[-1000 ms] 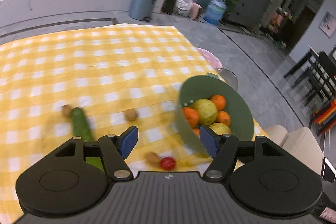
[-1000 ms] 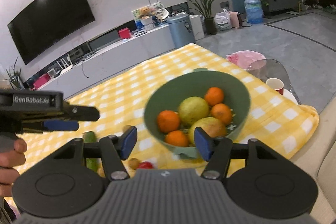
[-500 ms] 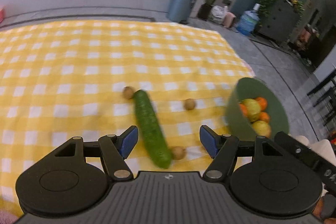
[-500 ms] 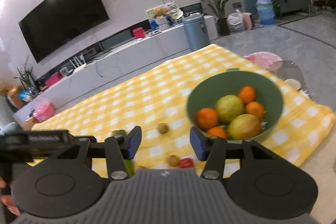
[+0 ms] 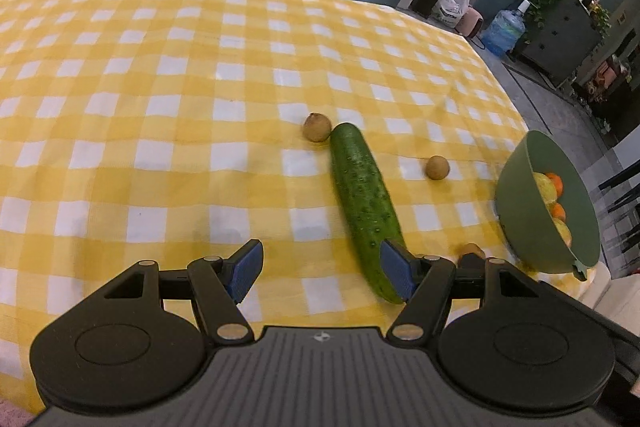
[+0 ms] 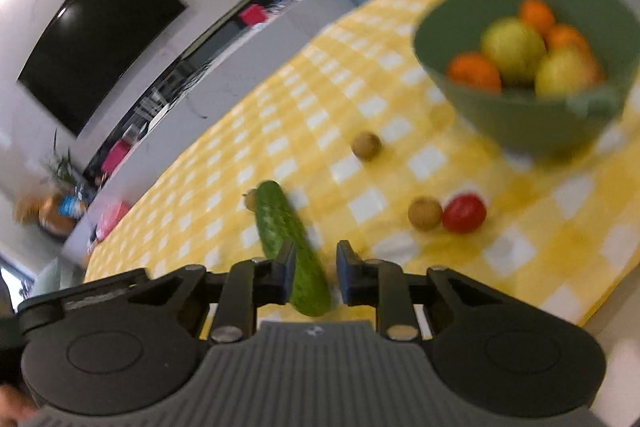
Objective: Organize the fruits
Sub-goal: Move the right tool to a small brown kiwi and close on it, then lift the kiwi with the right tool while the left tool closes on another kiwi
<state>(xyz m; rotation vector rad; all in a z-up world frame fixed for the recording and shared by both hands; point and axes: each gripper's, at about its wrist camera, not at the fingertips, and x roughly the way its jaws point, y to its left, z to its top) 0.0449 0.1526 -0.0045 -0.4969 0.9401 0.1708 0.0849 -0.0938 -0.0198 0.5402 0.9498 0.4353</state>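
Green bowl [image 6: 520,123], upper right of the right wrist view, already has several fruits in it: oranges and yellow-green ones, maybe 5, count unsure w/ the blur. So part of the job looks done.

Left on the yellow check cloth [image 5: 160,75]: a cucumber [image 5: 365,203] lying mid-frame in the left view, a small brown fruit [image 5: 317,127] touching its far tip, another brown one [image 5: 437,167] to its right, btw cucumber and bowl, and a third [image 6: 425,213] just beside a red tomato-like fruit [image 6: 464,213] at center right of the right view. Five loose items by my count.

Right gripper [image 6: 316,273], bottom center of its view: fingers narrowed but not closed, straddling the cucumber's near end. Left pad looks against the skin, right pad shows a gap, so no firm hold yet. Frame is motion-blurred, contact hard to call.

Left gripper [image 5: 321,271], bottom center of its view: wide open, holding nothing, over bare cloth w/ the cucumber's near end just behind its right finger.

Prob. step in hand: grabbing the cucumber. Whether it belongs in the bowl or apart from the fruit, can't tell.
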